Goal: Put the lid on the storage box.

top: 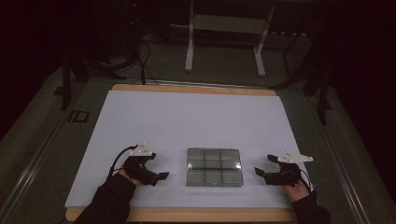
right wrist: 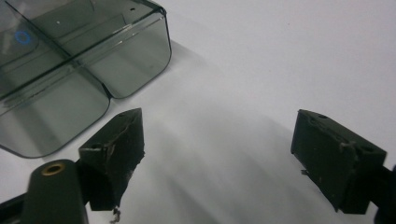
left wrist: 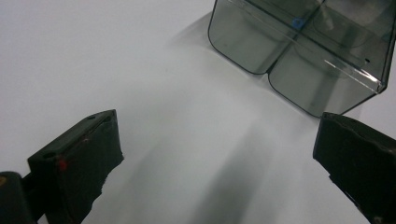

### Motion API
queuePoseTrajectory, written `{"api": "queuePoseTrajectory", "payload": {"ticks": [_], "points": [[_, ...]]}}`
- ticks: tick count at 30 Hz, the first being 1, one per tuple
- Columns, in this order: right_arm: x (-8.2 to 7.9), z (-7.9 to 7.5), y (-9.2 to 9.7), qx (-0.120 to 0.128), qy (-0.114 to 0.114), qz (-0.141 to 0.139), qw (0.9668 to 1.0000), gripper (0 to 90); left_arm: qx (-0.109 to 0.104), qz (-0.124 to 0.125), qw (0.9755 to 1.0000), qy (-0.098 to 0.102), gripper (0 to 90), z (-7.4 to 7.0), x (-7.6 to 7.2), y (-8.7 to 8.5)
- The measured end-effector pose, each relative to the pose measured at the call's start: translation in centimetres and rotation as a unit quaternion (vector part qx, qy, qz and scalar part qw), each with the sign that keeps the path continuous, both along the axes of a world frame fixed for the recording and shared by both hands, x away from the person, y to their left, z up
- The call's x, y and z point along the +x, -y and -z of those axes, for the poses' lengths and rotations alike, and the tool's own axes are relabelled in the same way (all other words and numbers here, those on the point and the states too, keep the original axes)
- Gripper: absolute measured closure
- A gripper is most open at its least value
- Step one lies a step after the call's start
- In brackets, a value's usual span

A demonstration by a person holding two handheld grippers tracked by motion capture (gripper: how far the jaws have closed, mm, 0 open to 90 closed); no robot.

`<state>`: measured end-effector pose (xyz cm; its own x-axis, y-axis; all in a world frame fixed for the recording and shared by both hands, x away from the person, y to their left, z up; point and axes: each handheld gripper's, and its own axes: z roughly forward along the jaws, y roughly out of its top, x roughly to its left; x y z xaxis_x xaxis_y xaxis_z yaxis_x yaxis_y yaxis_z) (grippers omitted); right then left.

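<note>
1. The clear compartment box [top: 214, 166] sits on the white table sheet [top: 187, 121], toward the near edge and roughly midway between your two hands. It stands apart from both grippers, with nothing touching it.

2. Your left gripper [top: 156, 173] rests on the sheet to the left of the box with its jaws spread wide and nothing between them. Your right gripper [top: 262, 173] mirrors it on the right, jaws equally wide and empty.

3. Expect the box to feel light and rigid, a thin smoked-plastic shell. Its walls look smooth and glossy, so the pads may slide on them. It would probably crack or flex under a hard squeeze.

4. The best hold is likely across an outer wall near a rounded corner, or over one of the inner dividers, where the plastic is stiffer. Close gently.

5. The high view gives you the layout: a grid of six cells, both grippers flanking it.

6. The left gripper view adds detail the high view lacks: the rounded lower corners of the box [left wrist: 299, 51], a clear rim along its edge and a small blue mark [left wrist: 297, 22] inside. The right gripper view shows the opposite end of the box [right wrist: 84, 60] with a blue ring [right wrist: 21, 37]; whether these are stickers or loose items is hard to tell through the tinted plastic
</note>
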<state>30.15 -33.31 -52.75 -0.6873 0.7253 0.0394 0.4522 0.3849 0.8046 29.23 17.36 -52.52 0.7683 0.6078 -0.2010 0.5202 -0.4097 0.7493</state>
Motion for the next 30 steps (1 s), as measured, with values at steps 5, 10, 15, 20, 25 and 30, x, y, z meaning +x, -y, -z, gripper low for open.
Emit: {"api": "queuePoseTrajectory", "payload": {"ticks": [5,10,15,20,25,30], "points": [[-0.5,0.2,0.2,-0.003,-0.002,0.008,1.0,16.7,0.015,-0.006,0.9999,-0.001,2.5,0.3,-0.4,0.0],[-1.0,0.3,0.3,-0.007,0.003,0.023,0.9997,16.7,0.006,-0.03,0.9995,0.007,2.5,0.6,-0.7,-0.5],[-1.0,0.4,0.5,-0.011,0.004,0.035,0.9993,16.2,0.014,-0.049,0.9986,0.013,2.5,0.8,-0.8,-0.9],[-1.0,0.5,0.3,-0.015,0.01,0.041,0.999,16.2,0.025,-0.065,0.9974,0.019,2.5,1.2,-1.0,-0.9],[-1.0,0.5,0.2,-0.02,0.014,0.045,0.9987,16.2,0.022,-0.074,0.9967,0.024,2.5,1.1,-1.2,-0.9],[-1.1,0.6,0.1,-0.027,0.019,0.05,0.9982,16.2,0.021,-0.081,0.996,0.033,2.5,1.3,-1.4,-1.0]]}}
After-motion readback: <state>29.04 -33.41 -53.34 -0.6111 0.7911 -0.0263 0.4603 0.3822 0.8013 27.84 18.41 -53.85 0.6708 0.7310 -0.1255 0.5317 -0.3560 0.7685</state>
